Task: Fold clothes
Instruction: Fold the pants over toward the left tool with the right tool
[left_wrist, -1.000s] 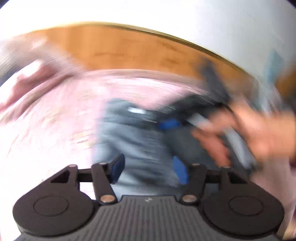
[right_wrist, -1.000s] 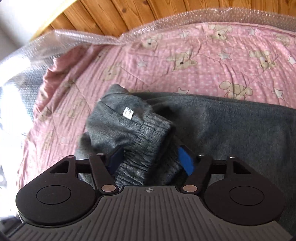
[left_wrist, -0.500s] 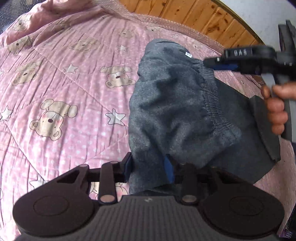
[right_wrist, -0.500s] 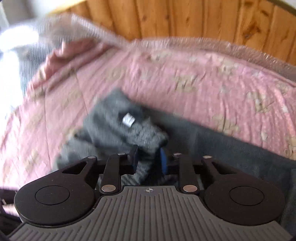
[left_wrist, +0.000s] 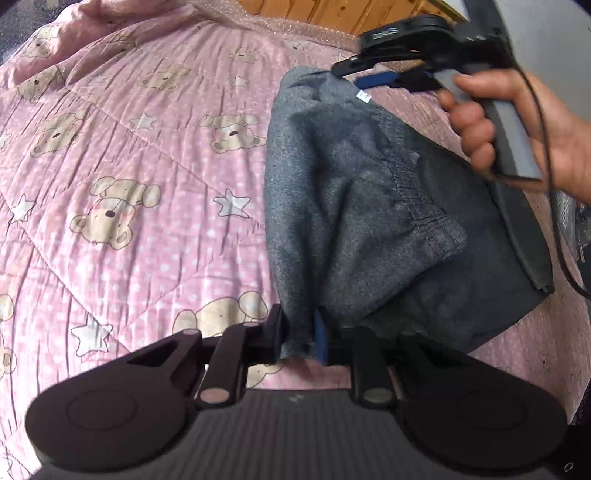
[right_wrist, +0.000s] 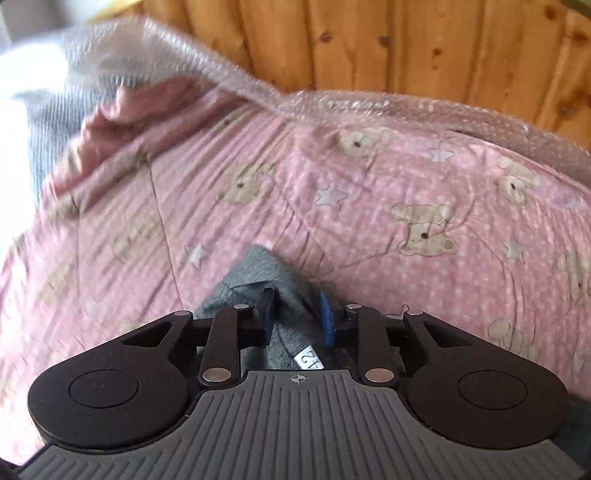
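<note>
The dark grey fleece garment with a ribbed elastic waistband (left_wrist: 354, 206) is lying on the pink quilt printed with bears and stars (left_wrist: 122, 177) on the bed, one layer doubled over another. It looks soft, limp and light, so it will likely sag between holds; corners and the waistband edge are the sensible grips. The left gripper (left_wrist: 300, 334) is reaching low, jaws clamped on the near corner. The right gripper (right_wrist: 297, 318), held in a hand (left_wrist: 517, 125), is pinching the far corner beside a white tag (right_wrist: 309, 357).
</note>
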